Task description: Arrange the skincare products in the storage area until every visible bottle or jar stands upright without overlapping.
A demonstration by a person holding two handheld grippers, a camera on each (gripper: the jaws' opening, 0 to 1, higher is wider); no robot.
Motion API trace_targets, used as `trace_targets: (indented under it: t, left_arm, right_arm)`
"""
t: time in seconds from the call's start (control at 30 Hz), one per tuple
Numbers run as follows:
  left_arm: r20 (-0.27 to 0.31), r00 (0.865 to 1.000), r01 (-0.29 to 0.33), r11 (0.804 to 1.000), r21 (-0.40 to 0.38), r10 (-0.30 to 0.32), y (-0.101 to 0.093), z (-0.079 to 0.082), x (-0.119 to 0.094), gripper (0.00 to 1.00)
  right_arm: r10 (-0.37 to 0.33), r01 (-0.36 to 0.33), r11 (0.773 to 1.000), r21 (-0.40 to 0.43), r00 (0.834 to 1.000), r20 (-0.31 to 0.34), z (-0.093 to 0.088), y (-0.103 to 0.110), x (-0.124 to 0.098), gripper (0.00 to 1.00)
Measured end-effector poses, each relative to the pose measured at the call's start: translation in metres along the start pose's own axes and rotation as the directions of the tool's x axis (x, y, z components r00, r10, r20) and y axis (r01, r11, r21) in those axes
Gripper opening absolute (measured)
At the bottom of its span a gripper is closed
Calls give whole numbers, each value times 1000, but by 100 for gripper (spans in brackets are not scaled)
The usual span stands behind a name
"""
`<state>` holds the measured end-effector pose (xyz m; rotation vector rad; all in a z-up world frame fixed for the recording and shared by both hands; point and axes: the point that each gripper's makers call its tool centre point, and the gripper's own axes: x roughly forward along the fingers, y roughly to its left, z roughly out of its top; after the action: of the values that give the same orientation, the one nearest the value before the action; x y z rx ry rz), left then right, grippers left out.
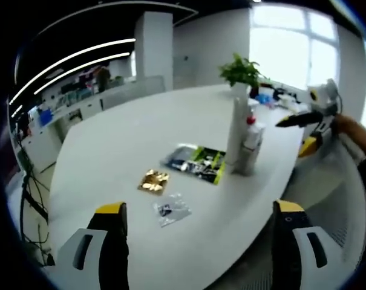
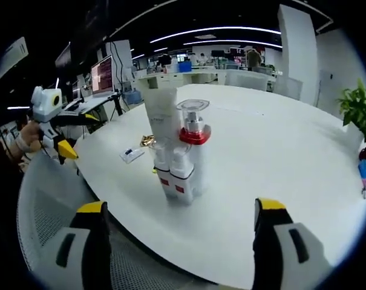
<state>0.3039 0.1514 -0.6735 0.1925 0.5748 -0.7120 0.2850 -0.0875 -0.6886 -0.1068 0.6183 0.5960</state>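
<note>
A large white table (image 1: 140, 133) curves across the left gripper view, and its rounded near edge (image 2: 279, 181) fills much of the right gripper view. Beside that edge stands a grey mesh chair (image 2: 43, 211).

In the right gripper view, a cluster of skincare bottles (image 2: 178, 163) stands upright near the table's near edge, packed so that the containers touch. A tall white tube (image 2: 161, 118) rises at the left of the cluster, and a pump bottle with a red collar (image 2: 193, 130) stands just right of it. Two small white bottles with red labels (image 2: 175, 175) stand in front. In the left gripper view the same cluster (image 1: 243, 139) stands at the right side of the table.

Left of the cluster, in the left gripper view, a dark printed sachet (image 1: 196, 162) lies flat. A gold foil packet (image 1: 153, 181) lies nearer, and a small clear packet (image 1: 169, 210) nearest of all. A potted green plant (image 1: 242, 71) stands at the far side.

The left gripper (image 1: 198, 232) has its jaws spread wide, holding nothing, above the table's near part. The right gripper (image 2: 178, 232) is likewise spread wide and holds nothing, with the cluster just beyond its tips.
</note>
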Motion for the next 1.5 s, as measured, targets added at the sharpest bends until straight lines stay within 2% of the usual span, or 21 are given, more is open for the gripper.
trace_targets:
  t: [0.1, 0.23, 0.3, 0.4, 0.57, 0.7, 0.83, 1.07, 1.1, 1.27, 1.4, 1.5]
  left_arm:
    - [-20, 1000, 16, 1000, 1, -16, 0, 0, 8, 97]
    - [-16, 996, 82, 996, -33, -83, -4, 5, 24, 97]
    - [-13, 994, 104, 994, -40, -104, -4, 9, 34, 97]
    - [-47, 991, 122, 993, -8, -122, -2, 12, 49, 97]
    - [-62, 982, 177, 984, -13, -177, -3, 20, 73, 97]
    - [-110, 973, 204, 979, -15, -205, -2, 17, 96, 97]
    - [-131, 966, 224, 975, -19, -224, -3, 14, 108, 97]
    - [-181, 959, 217, 976, -37, -220, 7, 4, 128, 95]
    - [-175, 964, 191, 979, -66, -200, 11, 5, 131, 95]
    - [-156, 969, 172, 978, -119, -189, 15, 8, 142, 94]
    - [-128, 973, 166, 967, -191, -193, 11, 13, 150, 89]
    - [-134, 975, 147, 969, -200, -175, 13, 13, 159, 88]
  right_arm:
    - [2, -2, 1000, 7, 1000, -4, -1, 1, 3, 100]
    - [13, -15, 996, 92, 1000, 27, 2, -1, 7, 100]
    - [8, -11, 996, 91, 1000, 29, 2, -2, 6, 100]
    - [13, -18, 994, 106, 999, 41, 4, -2, 5, 100]
    - [20, -21, 995, 97, 1000, 14, -1, 0, 7, 100]
    - [13, -15, 993, 120, 1000, 22, 0, -3, 5, 100]
    - [32, -33, 990, 134, 999, 6, -3, 0, 7, 100]
    - [29, -24, 992, 126, 999, -40, -10, -2, 6, 100]
    - [34, -27, 992, 124, 998, -49, -11, -2, 6, 100]
    - [35, -25, 991, 134, 997, -70, -11, -8, 1, 100]
    - [35, -25, 991, 135, 997, -68, -4, -15, -2, 100]
    - [44, -34, 991, 128, 996, -73, 4, -18, -3, 100]
